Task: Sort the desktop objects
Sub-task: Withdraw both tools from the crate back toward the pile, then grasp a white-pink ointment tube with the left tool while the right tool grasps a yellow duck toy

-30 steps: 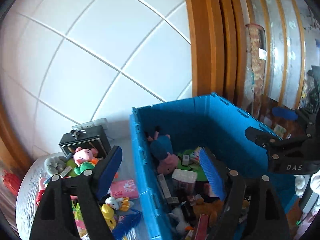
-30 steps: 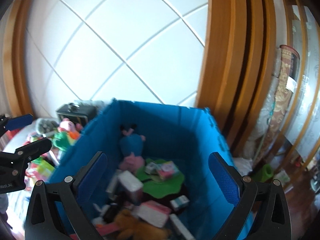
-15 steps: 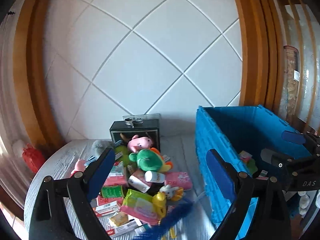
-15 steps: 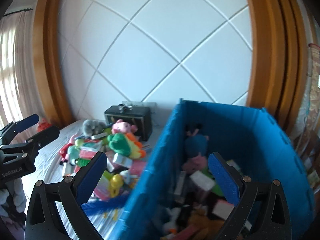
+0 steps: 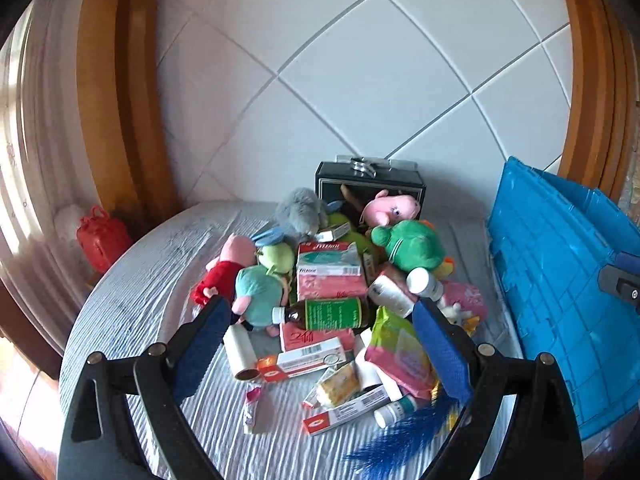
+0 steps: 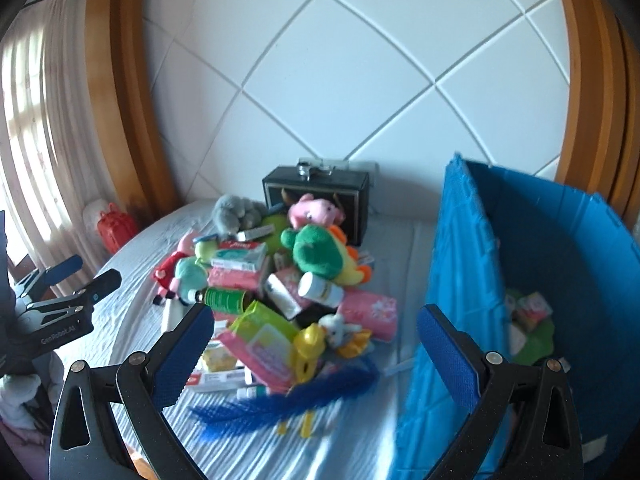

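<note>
My left gripper (image 5: pixel 320 344) is spread wide with nothing between its blue pads, hanging over the near edge of the pile. My right gripper (image 6: pixel 316 344) is released too, empty, its left pad over the pile and its right pad in front of the bin (image 6: pixel 532 264) wall.

Nearest me lies a blue feather (image 6: pixel 288 404), beside the bin's near corner. Just past it is a pink wipes pack (image 5: pixel 400 352), with a yellow duck (image 6: pixel 308 344) touching it on the right. Between my left fingers are flat red-and-white boxes (image 5: pixel 304 360) and a white roll (image 5: pixel 240 350) at the left pad. Behind those a brown bottle (image 5: pixel 324 314) with a green label lies on its side. Farther in sit a teal plush (image 5: pixel 260 292), a tissue pack (image 5: pixel 328 268), a white jar (image 5: pixel 424 282) and a green plush (image 5: pixel 408 244). At the back a pink pig (image 5: pixel 390 208) leans on a black case (image 5: pixel 370 184) against the wall. The bin stands to the right of the pile, holding a few small boxes over something green.

A second ago both cameras looked down into the bin; both have since swung left, so the pile now fills the middle and the bin sits at the right edge.
</note>
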Motion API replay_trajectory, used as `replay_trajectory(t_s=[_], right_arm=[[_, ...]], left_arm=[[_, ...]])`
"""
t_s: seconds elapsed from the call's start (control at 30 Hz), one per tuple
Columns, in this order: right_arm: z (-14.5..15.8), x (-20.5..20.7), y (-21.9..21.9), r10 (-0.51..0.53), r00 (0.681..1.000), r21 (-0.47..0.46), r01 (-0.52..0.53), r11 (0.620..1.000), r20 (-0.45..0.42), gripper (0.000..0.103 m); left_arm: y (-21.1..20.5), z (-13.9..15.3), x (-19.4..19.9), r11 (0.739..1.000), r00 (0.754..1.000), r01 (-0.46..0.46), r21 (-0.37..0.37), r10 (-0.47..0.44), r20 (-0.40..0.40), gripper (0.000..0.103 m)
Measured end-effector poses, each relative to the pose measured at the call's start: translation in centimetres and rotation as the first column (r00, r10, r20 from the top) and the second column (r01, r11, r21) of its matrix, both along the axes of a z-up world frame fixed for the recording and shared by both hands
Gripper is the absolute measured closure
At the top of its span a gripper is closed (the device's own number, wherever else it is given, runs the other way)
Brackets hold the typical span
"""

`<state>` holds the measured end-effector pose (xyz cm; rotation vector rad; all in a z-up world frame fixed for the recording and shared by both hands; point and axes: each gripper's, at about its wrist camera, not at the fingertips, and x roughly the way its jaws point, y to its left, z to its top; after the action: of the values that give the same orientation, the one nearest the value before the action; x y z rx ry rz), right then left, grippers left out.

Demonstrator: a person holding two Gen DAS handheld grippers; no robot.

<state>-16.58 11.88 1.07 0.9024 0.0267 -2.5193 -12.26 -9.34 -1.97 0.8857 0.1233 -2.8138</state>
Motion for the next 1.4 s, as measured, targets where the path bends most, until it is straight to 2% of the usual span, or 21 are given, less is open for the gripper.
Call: replay_trajectory(t_s=[0.23,0.4,0.53,0.73,0.93,0.97,1.0,1.03,1.1,1.3,1.33,1.4], right_arm=[[-6.7,-2.4,-2.1,-0.056,0.986,0.062,0.047,0.997,0.16,0.0],[-11.6,-4.0,-2.6,-0.121,0.96,0.119,0.094,0.989,0.252,0.0],[-15.0,-5.2,-2.6,-0.163,0.935,0.14,0.125,0.982,0.315,0.0],[-18.2,-6.1,-3.0,-0.148,0.921,0.13,0.107,0.986,0.361,0.0],[-20.5,-7.5,-4.0,-0.141,0.903,0.167,0.078,0.983,0.406,0.0],[-20.7,-7.8,-4.3,-0.136,0.907,0.174,0.071,0.982,0.398,0.004],[-20.9,-8.0,-4.7,-0.133,0.91,0.18,0.066,0.981,0.392,0.007],[-21.0,-8.4,-5.0,-0.125,0.912,0.183,0.057,0.982,0.39,0.016],[-21.5,-9.1,-5.6,-0.106,0.913,0.176,0.039,0.984,0.394,0.023],[-23.5,-11.3,-7.1,-0.069,0.904,0.158,0.001,0.987,0.421,0.023],[-24.0,-11.5,-7.3,-0.066,0.902,0.159,-0.003,0.987,0.427,0.023],[-24.8,-11.9,-7.5,-0.055,0.897,0.156,-0.016,0.988,0.438,0.024]], left_arm=[[-5.7,-8.4,-0.4,0.999,0.987,-0.037,0.038,0.031,0.155,0.009],[-9.7,-15.0,-0.9,0.992,0.954,-0.099,0.081,0.071,0.29,0.01],[-10.9,-19.3,-1.7,0.989,0.926,-0.113,0.097,0.07,0.371,0.01],[-10.8,-23.7,-2.5,0.988,0.901,-0.104,0.113,0.045,0.432,0.033],[-10.6,-26.4,-2.8,0.981,0.874,-0.112,0.16,0.02,0.486,0.044],[-10.5,-26.7,-2.9,0.98,0.871,-0.114,0.16,0.021,0.492,0.045],[-10.3,-26.8,-2.9,0.983,0.874,-0.113,0.145,0.028,0.485,0.045],[-10.2,-26.8,-3.0,0.985,0.874,-0.108,0.136,0.029,0.486,0.045],[-10.0,-26.9,-3.3,0.988,0.874,-0.105,0.116,0.036,0.485,0.045],[-9.9,-26.9,-3.9,0.989,0.88,-0.097,0.11,0.034,0.473,0.045],[-10.0,-26.8,-3.8,0.99,0.884,-0.095,0.106,0.035,0.465,0.047],[-10.0,-26.6,-3.2,0.991,0.897,-0.083,0.105,0.029,0.44,0.066]])
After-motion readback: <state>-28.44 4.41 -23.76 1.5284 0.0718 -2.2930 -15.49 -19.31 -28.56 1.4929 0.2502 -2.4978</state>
